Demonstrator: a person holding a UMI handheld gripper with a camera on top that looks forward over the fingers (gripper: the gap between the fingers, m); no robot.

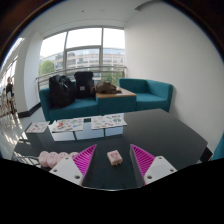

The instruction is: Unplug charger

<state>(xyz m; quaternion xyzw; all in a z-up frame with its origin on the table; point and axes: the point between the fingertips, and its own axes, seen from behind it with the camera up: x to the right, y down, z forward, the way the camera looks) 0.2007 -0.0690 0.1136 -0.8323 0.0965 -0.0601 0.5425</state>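
A small, pale, boxy object (114, 157), possibly the charger, lies on the dark table (170, 135). It sits between my gripper's two fingers with a gap on each side. My gripper (113, 166) is open, with its pink pads (86, 158) spread wide to the left and right of the object. No cable or socket is visible.
White papers and flat boxes (88, 125) lie along the table's far edge. Some small pale items (48, 158) sit left of the left finger. Beyond the table are teal sofas (150, 95) with black bags (70, 88), a wooden side table (117, 94), and large windows (85, 50).
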